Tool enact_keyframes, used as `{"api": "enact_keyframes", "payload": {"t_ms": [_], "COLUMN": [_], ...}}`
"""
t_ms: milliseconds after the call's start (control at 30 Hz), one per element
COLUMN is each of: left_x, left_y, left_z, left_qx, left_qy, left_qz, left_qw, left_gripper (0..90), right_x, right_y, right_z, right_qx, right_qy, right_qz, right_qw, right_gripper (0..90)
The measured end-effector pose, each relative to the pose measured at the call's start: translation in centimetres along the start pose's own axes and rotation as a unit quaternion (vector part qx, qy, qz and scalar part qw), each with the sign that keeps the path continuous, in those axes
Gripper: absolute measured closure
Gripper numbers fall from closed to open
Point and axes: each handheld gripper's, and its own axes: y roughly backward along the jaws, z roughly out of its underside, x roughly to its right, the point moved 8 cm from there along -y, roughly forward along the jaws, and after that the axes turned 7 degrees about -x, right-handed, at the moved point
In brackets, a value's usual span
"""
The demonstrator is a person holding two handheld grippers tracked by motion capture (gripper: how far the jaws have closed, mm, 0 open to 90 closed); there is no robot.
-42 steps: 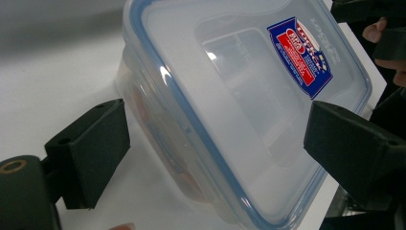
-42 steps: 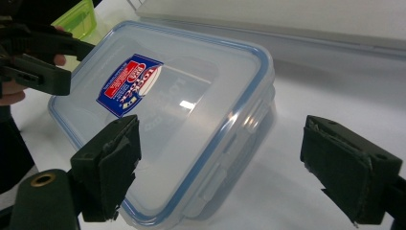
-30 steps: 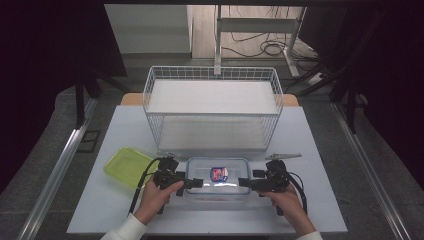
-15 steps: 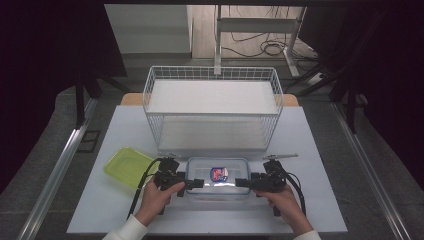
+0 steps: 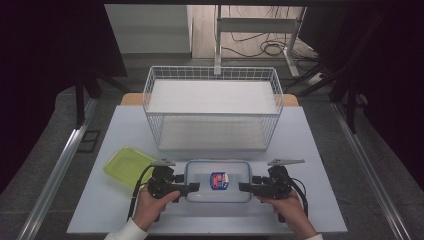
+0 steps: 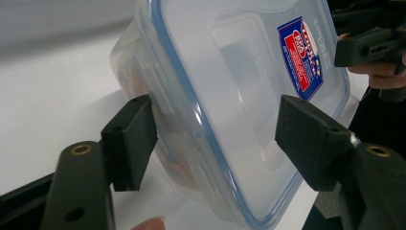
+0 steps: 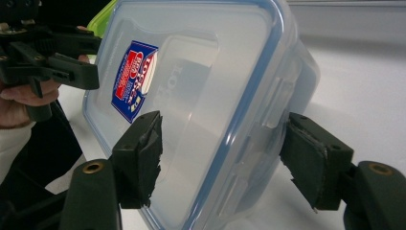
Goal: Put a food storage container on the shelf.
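The left gripper (image 5: 194, 187) and right gripper (image 5: 244, 187) are held open, jaws astride the short ends of the clear lidded container (image 5: 218, 180), unclamped. The container is set at the table's (image 5: 320, 165) near edge, before the wire basket (image 5: 212, 107), right of a green tray (image 5: 127, 165).

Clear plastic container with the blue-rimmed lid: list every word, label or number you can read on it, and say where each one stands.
"LOCK" with smaller print under it, on the blue and red sticker in the middle of the clear plastic container's lid: partly legible, rest too blurred.
Raised lettering moulded in the lid beside the sticker: seems to say "Lock", not sure.
Sticker in the high view: too small to read.
No other text on the container.
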Motion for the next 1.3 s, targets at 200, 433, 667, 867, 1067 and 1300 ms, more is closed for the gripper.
{"api": "enact_keyframes", "payload": {"t_ms": [200, 433, 667, 867, 1067, 1300], "left_x": [0.2, 0.1, 0.4, 0.7, 0.8, 0.7], "left_y": [0.5, 0.9, 1.3, 1.6, 1.8, 1.7], "left_z": [0.4, 0.7, 1.0, 1.5, 1.7, 1.7], "left_qx": [0.004, 0.021, 0.023, 0.028, 0.029, 0.045], "left_qy": [-0.019, -0.016, -0.027, -0.037, -0.043, -0.022], "left_qz": [0.001, 0.019, 0.017, 0.017, 0.014, 0.022], "left_qw": [0.9998, 0.9995, 0.9992, 0.9988, 0.9985, 0.9985], "left_gripper": [36.7, 42.3, 44.9, 47.4, 49.1, 49.2], "right_x": [-0.2, -0.4, -0.6, -0.9, -1.0, -0.9], "right_y": [0.5, 0.8, 1.1, 1.4, 1.6, 1.5], "right_z": [0.6, 0.9, 1.1, 1.5, 1.7, 1.6], "right_qx": [0.008, 0.015, 0.019, 0.023, 0.025, 0.032], "right_qy": [0.005, 0.009, 0.002, 0.006, 0.009, -0.007], "right_qz": [-0.013, -0.014, -0.019, -0.023, -0.025, -0.03], "right_qw": [0.9999, 0.9998, 0.9996, 0.9995, 0.9993, 0.999], "right_gripper": [37.7, 40.3, 43.5, 46.4, 47.8, 48.2]}}
